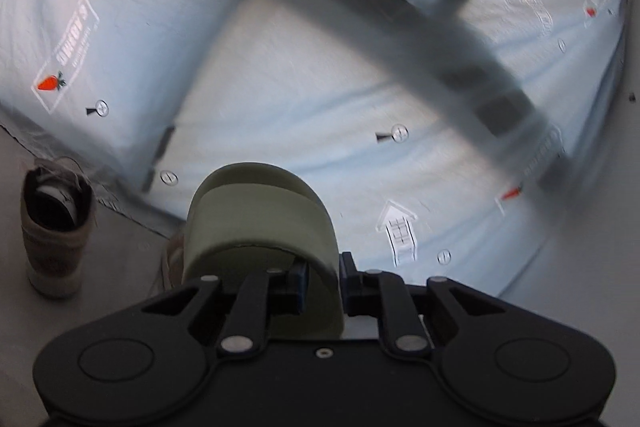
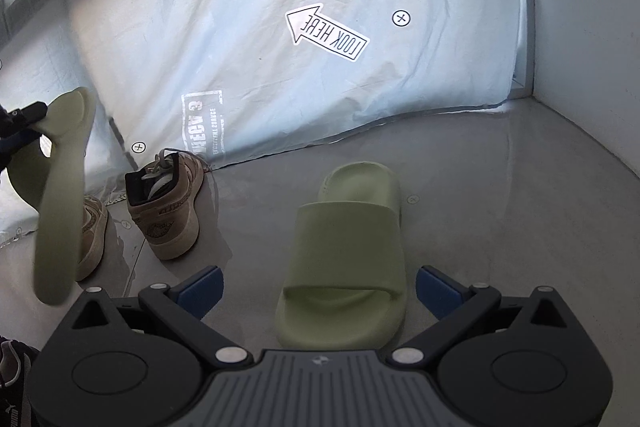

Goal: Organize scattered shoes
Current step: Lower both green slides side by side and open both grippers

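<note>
- Nearest the left wrist lens, the left gripper (image 1: 322,291) has its blue pads pinched on the edge of the strap of an olive-green slide sandal (image 1: 260,227), which is held off the floor and fills the view toward 12 o'clock.
- From the right wrist view, that same lifted sandal hangs at 9 o'clock, sole side turned toward the camera.
- Right gripper (image 2: 318,291) has its jaws spread wide, one on either side of a second olive-green slide (image 2: 344,259) that lies flat on the grey floor (image 2: 500,195), toe toward 12 o'clock; the pads do not touch it.
- At 10 o'clock from the right gripper stands a tan high-top sneaker (image 2: 168,203), with another tan sneaker (image 2: 94,235) just beside it, partly behind the lifted sandal.
- A dark sneaker (image 2: 12,379) shows at 8 o'clock, cut off by the edge.
- Farthest, a pale blue printed sheet (image 2: 320,67) hangs down to the floor, with arrows and carrots on it.
</note>
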Motion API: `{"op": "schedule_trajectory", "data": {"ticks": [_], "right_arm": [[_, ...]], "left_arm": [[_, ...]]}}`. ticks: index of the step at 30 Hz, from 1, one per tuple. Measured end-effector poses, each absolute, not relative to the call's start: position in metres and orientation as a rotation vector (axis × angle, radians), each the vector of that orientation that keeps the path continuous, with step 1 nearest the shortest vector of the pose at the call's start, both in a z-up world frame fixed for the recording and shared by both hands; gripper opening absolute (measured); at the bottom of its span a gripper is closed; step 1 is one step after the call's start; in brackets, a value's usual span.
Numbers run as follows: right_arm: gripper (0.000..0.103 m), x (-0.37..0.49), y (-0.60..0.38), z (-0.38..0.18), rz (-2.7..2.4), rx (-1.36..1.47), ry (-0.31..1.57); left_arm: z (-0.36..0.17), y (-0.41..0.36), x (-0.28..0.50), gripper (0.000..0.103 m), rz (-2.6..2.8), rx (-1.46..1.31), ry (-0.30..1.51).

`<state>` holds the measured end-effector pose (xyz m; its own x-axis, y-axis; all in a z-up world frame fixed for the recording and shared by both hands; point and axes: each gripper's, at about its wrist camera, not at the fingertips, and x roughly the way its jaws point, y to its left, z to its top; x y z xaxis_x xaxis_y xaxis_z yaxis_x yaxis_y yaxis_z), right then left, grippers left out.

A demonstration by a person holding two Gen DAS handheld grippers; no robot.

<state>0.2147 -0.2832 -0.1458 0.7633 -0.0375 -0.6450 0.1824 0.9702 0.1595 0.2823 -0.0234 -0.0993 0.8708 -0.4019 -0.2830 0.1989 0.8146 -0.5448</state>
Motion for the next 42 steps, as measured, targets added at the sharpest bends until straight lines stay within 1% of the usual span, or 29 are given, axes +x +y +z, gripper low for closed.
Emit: {"op": "schedule_trajectory", "data": {"ticks": [6, 8, 11, 15, 21, 23, 24, 25, 26, 29, 31, 32, 33, 38, 41, 42], "right_arm": [[0.102, 0.199, -0.304, -0.143, -0.183, 0.254, 0.672], [0.102, 0.195, -0.312, -0.145, -0.209, 0.268, 0.671], [0.102, 0.193, -0.322, -0.151, -0.243, 0.291, 0.684], [0.102, 0.194, -0.332, -0.160, -0.269, 0.315, 0.702], [0.102, 0.204, -0.339, -0.170, -0.284, 0.318, 0.732], [0.102, 0.207, -0.341, -0.172, -0.283, 0.315, 0.741], [0.102, 0.209, -0.341, -0.172, -0.280, 0.313, 0.744], [0.102, 0.210, -0.341, -0.172, -0.277, 0.311, 0.748], [0.102, 0.212, -0.340, -0.172, -0.272, 0.307, 0.750], [0.102, 0.215, -0.337, -0.172, -0.257, 0.294, 0.755], [0.102, 0.217, -0.332, -0.174, -0.241, 0.287, 0.768], [0.102, 0.219, -0.328, -0.175, -0.231, 0.280, 0.773], [0.102, 0.220, -0.323, -0.176, -0.219, 0.260, 0.777], [0.101, 0.242, -0.286, -0.171, -0.036, 0.217, 0.753], [0.096, 0.263, -0.257, -0.173, 0.074, 0.169, 0.752], [0.096, 0.272, -0.244, -0.176, 0.116, 0.133, 0.758]], "left_arm": [[-0.137, -0.073, 0.313, 0.016, -0.362, -0.489, 0.599], [-0.149, -0.090, 0.326, 0.016, -0.340, -0.433, 0.637], [-0.168, -0.111, 0.347, 0.016, -0.308, -0.360, 0.668], [-0.184, -0.129, 0.371, 0.015, -0.298, -0.358, 0.723], [-0.193, -0.157, 0.383, 0.016, -0.339, -0.263, 0.708], [-0.189, -0.160, 0.379, 0.027, -0.369, -0.240, 0.720], [-0.185, -0.159, 0.376, 0.030, -0.384, -0.240, 0.721], [-0.182, -0.154, 0.371, 0.037, -0.398, -0.249, 0.716], [-0.177, -0.147, 0.364, 0.041, -0.412, -0.261, 0.700], [-0.158, -0.119, 0.337, 0.046, -0.436, -0.289, 0.649], [-0.145, -0.096, 0.317, 0.047, -0.429, -0.322, 0.628], [-0.139, -0.085, 0.309, 0.054, -0.419, -0.338, 0.620], [-0.134, -0.074, 0.300, 0.057, -0.409, -0.353, 0.611], [-0.121, -0.016, 0.258, 0.058, -0.295, -0.407, 0.590], [-0.118, 0.003, 0.253, 0.058, -0.231, -0.422, 0.569], [-0.117, 0.008, 0.253, 0.058, -0.213, -0.429, 0.564]]}}
